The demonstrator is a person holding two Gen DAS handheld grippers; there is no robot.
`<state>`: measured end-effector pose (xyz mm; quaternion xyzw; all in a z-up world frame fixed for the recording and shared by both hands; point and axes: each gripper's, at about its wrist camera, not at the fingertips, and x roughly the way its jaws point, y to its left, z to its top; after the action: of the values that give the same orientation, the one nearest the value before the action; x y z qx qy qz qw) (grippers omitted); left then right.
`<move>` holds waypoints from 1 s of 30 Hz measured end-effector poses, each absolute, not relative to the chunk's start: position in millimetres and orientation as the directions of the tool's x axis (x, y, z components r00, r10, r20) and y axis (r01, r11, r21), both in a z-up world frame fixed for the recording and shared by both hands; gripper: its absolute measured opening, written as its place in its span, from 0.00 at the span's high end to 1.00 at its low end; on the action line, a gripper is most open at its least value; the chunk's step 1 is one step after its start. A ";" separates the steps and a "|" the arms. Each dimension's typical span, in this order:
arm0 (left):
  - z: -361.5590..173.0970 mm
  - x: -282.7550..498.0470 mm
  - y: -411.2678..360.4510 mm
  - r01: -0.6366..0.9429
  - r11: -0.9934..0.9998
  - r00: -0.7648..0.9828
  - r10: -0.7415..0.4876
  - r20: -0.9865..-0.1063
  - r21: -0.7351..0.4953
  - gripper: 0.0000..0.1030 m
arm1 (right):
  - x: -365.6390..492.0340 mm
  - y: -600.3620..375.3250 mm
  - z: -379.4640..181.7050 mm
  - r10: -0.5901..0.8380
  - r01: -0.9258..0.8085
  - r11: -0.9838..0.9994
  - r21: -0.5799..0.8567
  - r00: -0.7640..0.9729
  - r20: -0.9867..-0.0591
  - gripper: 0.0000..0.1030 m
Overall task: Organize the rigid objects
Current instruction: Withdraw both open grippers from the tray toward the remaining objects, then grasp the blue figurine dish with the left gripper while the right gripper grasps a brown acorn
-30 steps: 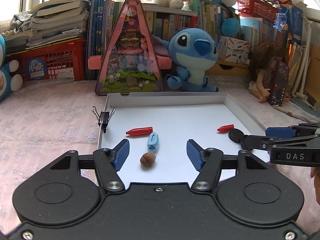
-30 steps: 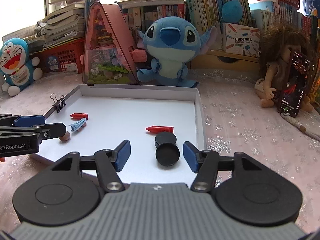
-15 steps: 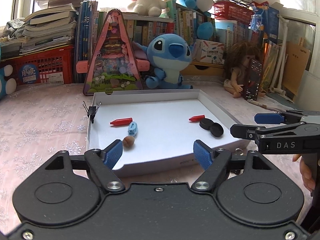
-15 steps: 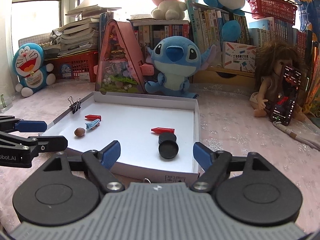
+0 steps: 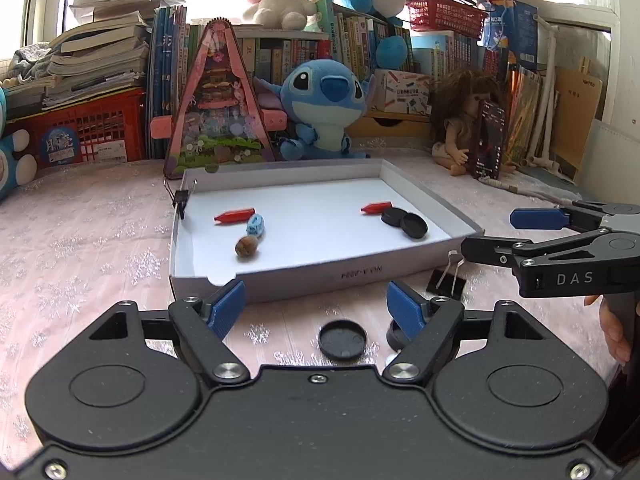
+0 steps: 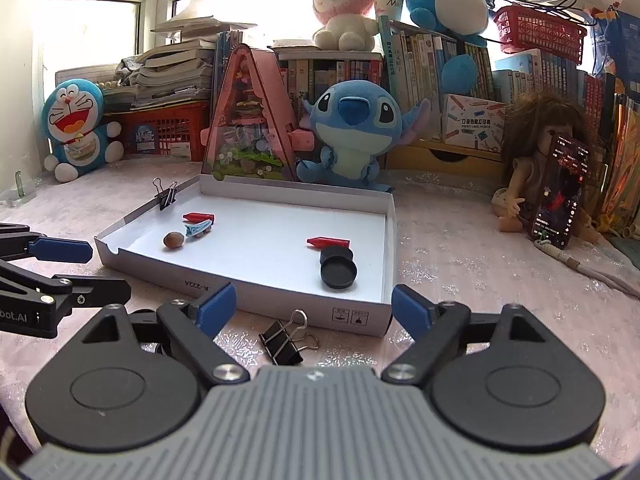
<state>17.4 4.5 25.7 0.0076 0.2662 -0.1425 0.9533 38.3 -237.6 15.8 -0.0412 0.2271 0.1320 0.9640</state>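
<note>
A white tray (image 5: 320, 276) holds two red crayons (image 5: 234, 216), a blue hair clip (image 5: 255, 225), a brown nut (image 5: 246, 247) and two black caps (image 5: 404, 222). In front of it, on the pink cloth, lie a third black cap (image 5: 343, 339) and a black binder clip (image 6: 286, 342). My left gripper (image 5: 316, 306) hangs open above that loose cap, short of the tray's front wall. My right gripper (image 6: 312, 308) hovers over the binder clip, its jaws opening with nothing pressed between them. A second binder clip (image 6: 166, 196) grips the tray's left wall.
Behind the tray stand a pink triangular toy house (image 5: 218, 108), a blue plush (image 5: 324, 108) and a doll with a phone (image 6: 556, 188). Books and red baskets (image 5: 80, 128) line the back. A hand (image 5: 612, 332) shows at the right edge.
Both grippers have drawn back from over the tray to the cloth in front of it, and their jaws stand wider. The loose cap and binder clip have come into view.
</note>
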 end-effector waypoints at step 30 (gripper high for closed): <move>-10.1 2.4 -38.0 0.447 0.891 0.709 -0.403 -0.579 -0.073 0.66 | 16.1 -242.2 -8.1 0.308 -0.364 0.932 -0.010 0.804 -0.509 0.23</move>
<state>2.4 -38.0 -10.1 0.0362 0.3043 -0.2301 0.9237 16.1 -242.2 -8.1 -0.0534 0.2585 0.1772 0.9481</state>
